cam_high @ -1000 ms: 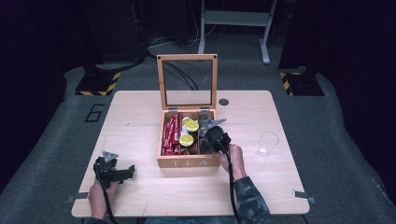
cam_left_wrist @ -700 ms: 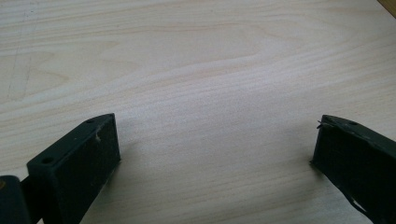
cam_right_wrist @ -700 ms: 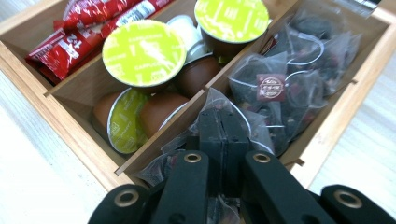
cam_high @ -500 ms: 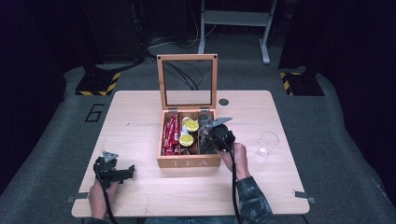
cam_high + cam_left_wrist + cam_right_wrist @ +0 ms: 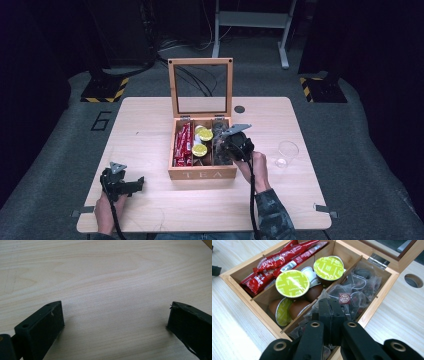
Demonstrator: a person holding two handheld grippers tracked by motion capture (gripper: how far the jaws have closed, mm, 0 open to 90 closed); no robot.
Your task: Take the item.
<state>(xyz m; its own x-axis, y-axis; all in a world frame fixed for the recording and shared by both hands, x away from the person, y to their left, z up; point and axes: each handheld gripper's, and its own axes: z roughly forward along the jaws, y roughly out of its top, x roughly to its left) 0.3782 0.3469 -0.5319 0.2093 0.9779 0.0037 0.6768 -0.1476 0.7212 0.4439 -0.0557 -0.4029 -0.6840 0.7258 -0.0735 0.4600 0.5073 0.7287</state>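
An open wooden tea box (image 5: 202, 174) stands mid-table with its glass lid (image 5: 200, 61) upright. Red sachets (image 5: 279, 261) fill its left compartment, green-topped capsules (image 5: 292, 283) the middle one, and clear tea bags (image 5: 359, 287) the right one. My right gripper (image 5: 331, 308) reaches down into the right compartment, jaws pressed together on the top of a clear tea bag (image 5: 323, 296). In the high view the right gripper (image 5: 223, 146) sits over the box's near right part. My left gripper (image 5: 137, 184) rests at the table's near left, its jaws (image 5: 115, 315) wide open over bare wood.
A clear plastic cup (image 5: 287, 153) stands to the right of the box. A round hole (image 5: 239, 109) is set in the tabletop behind the box. The person's right hand (image 5: 255, 167) comes in at the near edge. Dark floor surrounds the table.
The right gripper has shifted slightly to the right and a touch upward over the box's right compartment. The left gripper has stayed still.
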